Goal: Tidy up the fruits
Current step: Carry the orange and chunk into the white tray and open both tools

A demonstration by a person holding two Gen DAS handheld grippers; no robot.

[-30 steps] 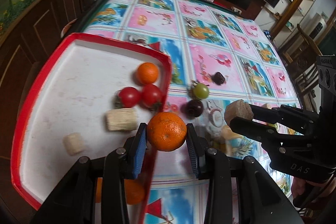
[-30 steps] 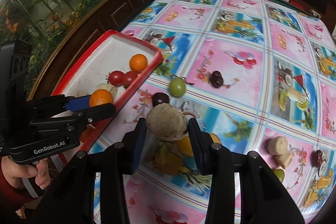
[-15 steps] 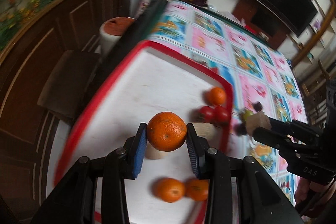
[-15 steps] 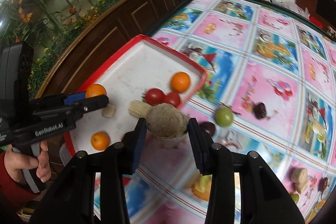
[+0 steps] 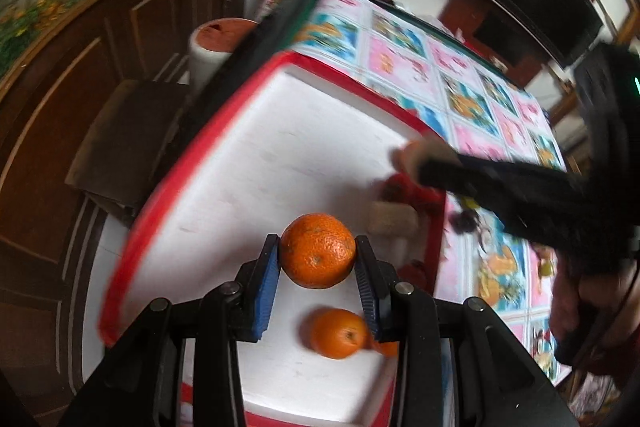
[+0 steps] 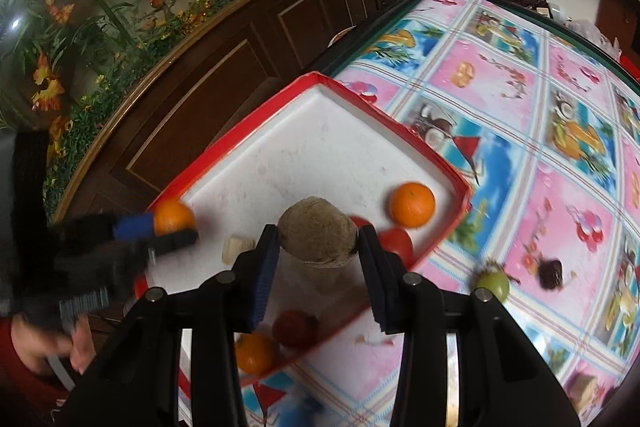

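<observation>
My left gripper [image 5: 317,261] is shut on an orange [image 5: 317,251], held over the white floor of the red-rimmed tray [image 5: 256,163]. Below it in the tray lies another orange [image 5: 338,333]. My right gripper [image 6: 318,251] is shut on a brown rough fruit [image 6: 317,230], also above the tray [image 6: 320,131]. In the right wrist view an orange [image 6: 412,205], red tomatoes [image 6: 396,242] and a pale chunk [image 6: 236,247] lie in the tray. The left gripper [image 6: 168,227] with its orange shows at the tray's left rim.
A green fruit [image 6: 492,285] and a dark fruit [image 6: 551,273] lie on the patterned tablecloth [image 6: 520,107] right of the tray. A dark wooden cabinet [image 6: 240,39] and a chair seat [image 5: 120,143] stand past the table's left edge. A hand [image 6: 76,343] holds the left gripper.
Both grippers have moved left from over the tablecloth to over the tray, each carrying its fruit. The right gripper now reaches well over the tray's white floor.
</observation>
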